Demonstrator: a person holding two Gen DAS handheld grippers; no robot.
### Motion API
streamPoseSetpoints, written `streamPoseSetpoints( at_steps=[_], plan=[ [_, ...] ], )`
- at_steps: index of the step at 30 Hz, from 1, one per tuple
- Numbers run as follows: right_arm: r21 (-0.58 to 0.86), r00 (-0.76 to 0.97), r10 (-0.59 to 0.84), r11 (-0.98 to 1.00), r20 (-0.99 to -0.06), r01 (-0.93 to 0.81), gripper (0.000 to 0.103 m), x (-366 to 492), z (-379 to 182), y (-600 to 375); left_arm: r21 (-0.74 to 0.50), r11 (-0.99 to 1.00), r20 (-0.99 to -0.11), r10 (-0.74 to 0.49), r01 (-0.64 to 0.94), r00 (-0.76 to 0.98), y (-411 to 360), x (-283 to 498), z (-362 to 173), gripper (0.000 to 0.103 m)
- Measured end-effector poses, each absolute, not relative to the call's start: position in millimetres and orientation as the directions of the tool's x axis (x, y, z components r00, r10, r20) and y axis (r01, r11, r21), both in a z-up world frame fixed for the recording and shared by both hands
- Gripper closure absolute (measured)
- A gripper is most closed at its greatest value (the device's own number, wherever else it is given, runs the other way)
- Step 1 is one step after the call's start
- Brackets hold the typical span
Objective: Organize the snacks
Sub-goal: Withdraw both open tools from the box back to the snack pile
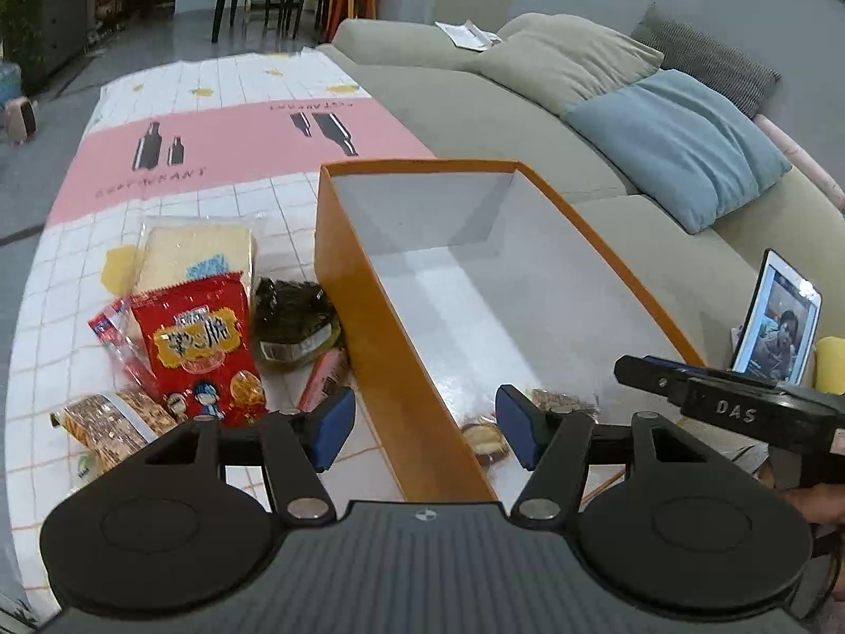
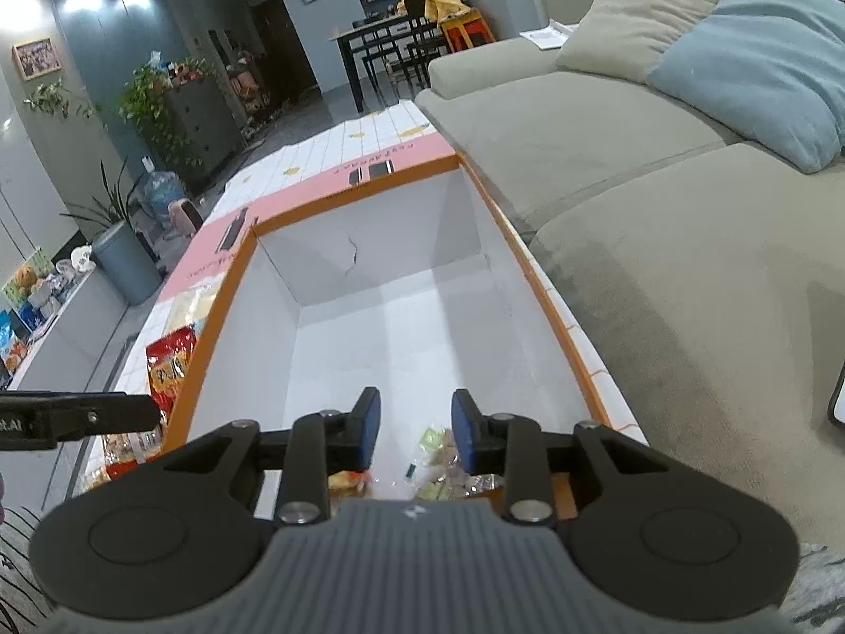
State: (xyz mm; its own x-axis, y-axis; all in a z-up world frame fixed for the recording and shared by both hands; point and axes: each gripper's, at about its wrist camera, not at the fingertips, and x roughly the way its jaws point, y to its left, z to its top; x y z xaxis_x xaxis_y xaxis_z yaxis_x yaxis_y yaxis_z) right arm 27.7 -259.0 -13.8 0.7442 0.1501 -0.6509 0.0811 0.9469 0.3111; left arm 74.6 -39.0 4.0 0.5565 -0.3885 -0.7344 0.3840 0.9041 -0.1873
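each claw (image 1: 425, 425) (image 2: 414, 428) is black with blue pads, silver screws and a grey ribbed body.

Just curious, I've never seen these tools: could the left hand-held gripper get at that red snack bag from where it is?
Probably yes. The left hand-held gripper is open and empty; the red snack bag lies uncovered atop the pile, outside the orange box.
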Motion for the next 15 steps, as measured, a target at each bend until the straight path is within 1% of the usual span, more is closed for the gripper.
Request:
streamPoseSetpoints(
  at_steps=[2, 4, 5, 6, 11, 15],
  plan=[
    [0.314, 0.764, 0.141, 0.946, -0.629, 0.084, 0.052, 26, -12, -259, -0.169, 0.906, -0.732, -0.379, 0.388, 0.565, -40, 74, 5, 0.031],
    [0.315, 0.785, 0.134, 0.946, -0.605, 0.081, 0.048, 24, -9, -258, -0.146, 0.914, -0.736, -0.356, 0.378, 0.575, -39, 73, 7, 0.031],
    [0.315, 0.795, 0.131, 0.946, -0.592, 0.079, 0.043, 23, -7, -257, -0.135, 0.920, -0.737, -0.342, 0.369, 0.583, -38, 72, 8, 0.031],
    [0.314, 0.805, 0.127, 0.946, -0.580, 0.076, 0.040, 23, -5, -256, -0.129, 0.923, -0.736, -0.333, 0.362, 0.589, -36, 72, 8, 0.031],
    [0.308, 0.838, 0.138, 0.951, -0.527, 0.038, 0.040, 18, 3, -243, -0.107, 0.944, -0.729, -0.287, 0.311, 0.622, -21, 70, 15, 0.030],
    [0.305, 0.859, 0.128, 0.952, -0.495, 0.034, 0.040, 13, 10, -234, -0.099, 0.964, -0.738, -0.238, 0.247, 0.631, -3, 69, 20, 0.030]
  ],
)
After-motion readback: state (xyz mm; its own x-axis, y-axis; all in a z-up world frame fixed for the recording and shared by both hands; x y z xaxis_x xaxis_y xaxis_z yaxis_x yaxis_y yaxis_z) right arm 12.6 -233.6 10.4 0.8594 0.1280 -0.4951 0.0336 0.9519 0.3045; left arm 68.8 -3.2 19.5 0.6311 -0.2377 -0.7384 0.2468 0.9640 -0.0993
